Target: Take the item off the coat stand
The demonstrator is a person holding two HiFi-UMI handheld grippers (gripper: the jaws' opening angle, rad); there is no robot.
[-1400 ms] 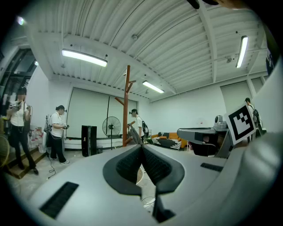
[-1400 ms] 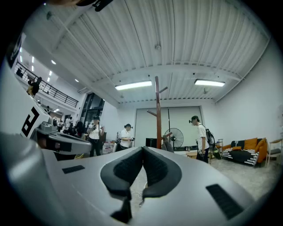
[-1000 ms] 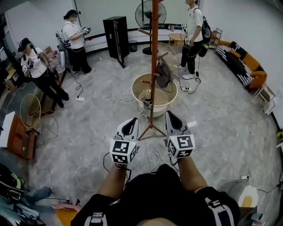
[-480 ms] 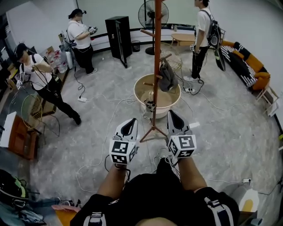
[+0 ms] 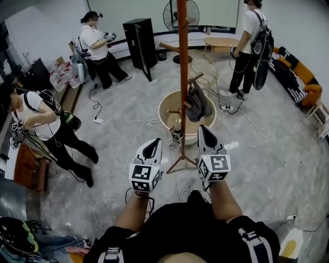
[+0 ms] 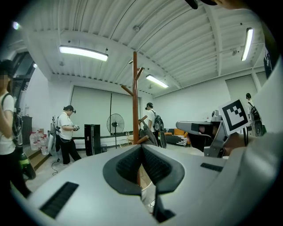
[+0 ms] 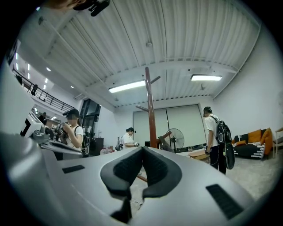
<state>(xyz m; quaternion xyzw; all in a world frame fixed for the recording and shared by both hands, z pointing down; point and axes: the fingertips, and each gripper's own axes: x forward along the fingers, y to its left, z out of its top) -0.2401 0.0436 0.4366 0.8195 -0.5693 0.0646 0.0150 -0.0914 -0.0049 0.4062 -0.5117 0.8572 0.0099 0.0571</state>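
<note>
A tall red-brown coat stand [image 5: 183, 77] rises straight ahead of me in the head view. A dark grey item [image 5: 197, 105] hangs from a peg on its right side, about halfway up. My left gripper [image 5: 152, 149] and right gripper [image 5: 205, 137] are held side by side short of the stand's feet, both shut and empty, one on each side of the pole. The left gripper view shows the stand [image 6: 135, 97] and the hanging item [image 6: 149, 134] beyond the closed jaws. In the right gripper view the stand [image 7: 150, 110] and the item [image 7: 166, 142] also lie ahead.
A beige round tub [image 5: 169, 105] sits on the floor just behind the stand. Cables [image 5: 128, 123] trail over the grey floor. Persons stand at the left [image 5: 46, 128], far left back [image 5: 97, 46] and far right back [image 5: 252, 46]. A black cabinet [image 5: 138, 38] and a fan [image 5: 172, 15] are at the back.
The stand has come slightly nearer and both grippers have edged right. The person at the left has walked nearer; the one at the back right has stepped further right.
</note>
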